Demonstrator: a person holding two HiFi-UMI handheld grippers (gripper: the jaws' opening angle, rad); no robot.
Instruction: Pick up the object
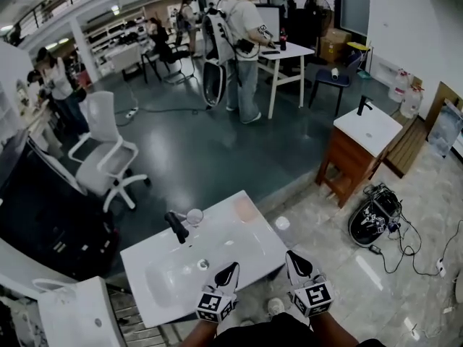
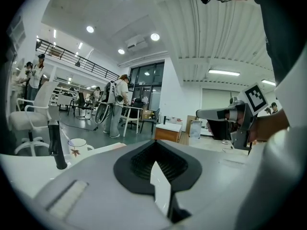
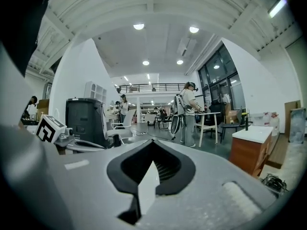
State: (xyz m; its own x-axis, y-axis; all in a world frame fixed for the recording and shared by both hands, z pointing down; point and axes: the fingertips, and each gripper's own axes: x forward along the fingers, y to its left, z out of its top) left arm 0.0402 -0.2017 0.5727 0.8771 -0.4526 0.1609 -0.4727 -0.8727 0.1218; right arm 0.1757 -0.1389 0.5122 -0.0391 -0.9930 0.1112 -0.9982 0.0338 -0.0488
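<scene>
A white sink counter (image 1: 249, 241) stands in front of me, with a black faucet (image 1: 176, 226) at its far edge. Beside the faucet sits a white mug (image 1: 194, 216), which shows a leaf print in the left gripper view (image 2: 79, 147). A pale pink object (image 1: 244, 208) lies at the counter's far right corner. My left gripper (image 1: 231, 268) hovers over the counter's near edge, jaws shut and empty (image 2: 156, 166). My right gripper (image 1: 292, 256) is held just off the counter's right edge, also shut with nothing in it (image 3: 150, 166).
A wooden cabinet with a white sink top (image 1: 359, 149) stands to the right, with a black device and cables (image 1: 376, 221) on the floor near it. A white office chair (image 1: 108, 157) is at left. A person (image 1: 242, 42) stands by a table at the back. Another white basin (image 1: 72, 313) is at lower left.
</scene>
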